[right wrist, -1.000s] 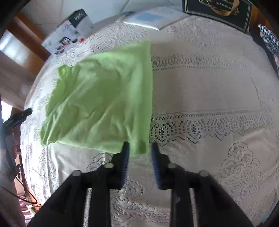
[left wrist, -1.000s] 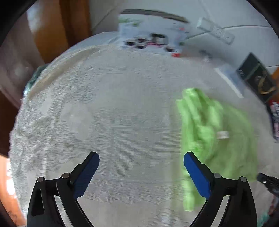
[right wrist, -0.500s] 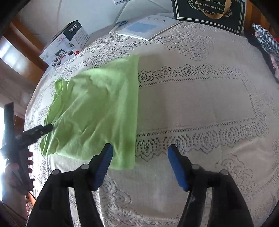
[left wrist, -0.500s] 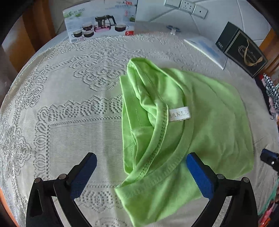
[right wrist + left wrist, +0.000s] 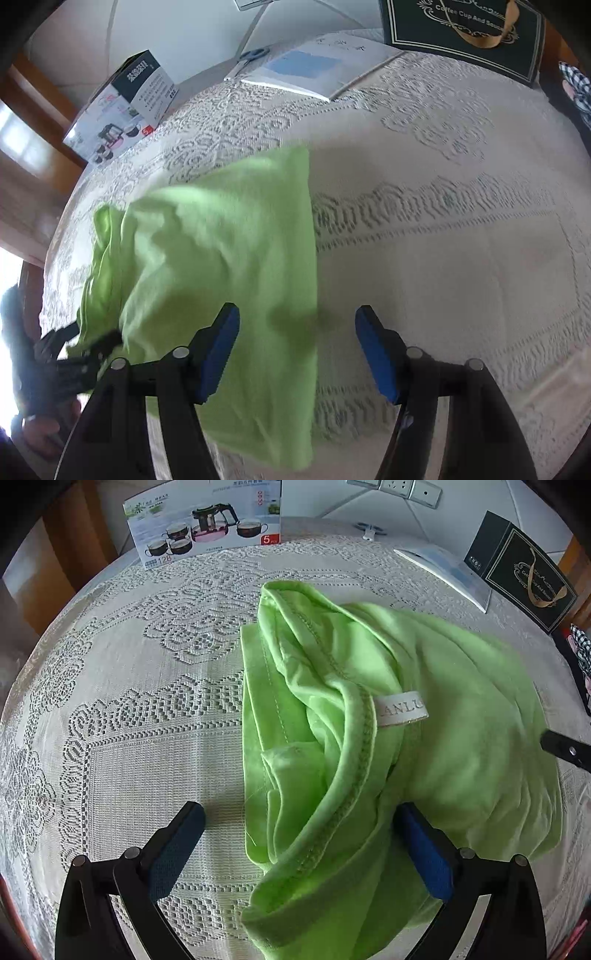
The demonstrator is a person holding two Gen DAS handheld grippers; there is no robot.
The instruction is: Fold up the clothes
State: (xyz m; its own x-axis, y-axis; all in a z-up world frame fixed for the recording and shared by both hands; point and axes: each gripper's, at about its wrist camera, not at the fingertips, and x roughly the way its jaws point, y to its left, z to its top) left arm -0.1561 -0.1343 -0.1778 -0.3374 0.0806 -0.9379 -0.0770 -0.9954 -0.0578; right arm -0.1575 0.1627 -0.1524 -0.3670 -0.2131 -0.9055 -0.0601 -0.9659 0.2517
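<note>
A lime-green T-shirt (image 5: 461, 716) lies part-folded on the table (image 5: 129, 760), which is covered by a white lace cloth. In the left wrist view its collar end is bunched into ridges near the middle of the table, a ribbed neckline curving down toward the near edge and a white woven label (image 5: 402, 713) showing just inside it. The rest of the shirt spreads flat to the right. In the right wrist view the same shirt (image 5: 221, 266) shows a straight folded edge running from far to near, with bare lace to its right.

The left gripper (image 5: 299, 853) is spread wide and grips nothing; its right blue pad sits against the bunched neckline fabric, its left pad over bare lace, and the near collar fold lies between them. The right gripper (image 5: 297, 350) is also wide apart with nothing held, straddling the shirt's straight edge: left pad over green cloth, right pad over lace.

At the far edge stand a tea-set box (image 5: 207, 520) on the left, a white and blue booklet (image 5: 447, 570) and a dark gift box (image 5: 524, 572) with gold ribbon on the right. Scissors (image 5: 249, 59) lie beside the booklet.
</note>
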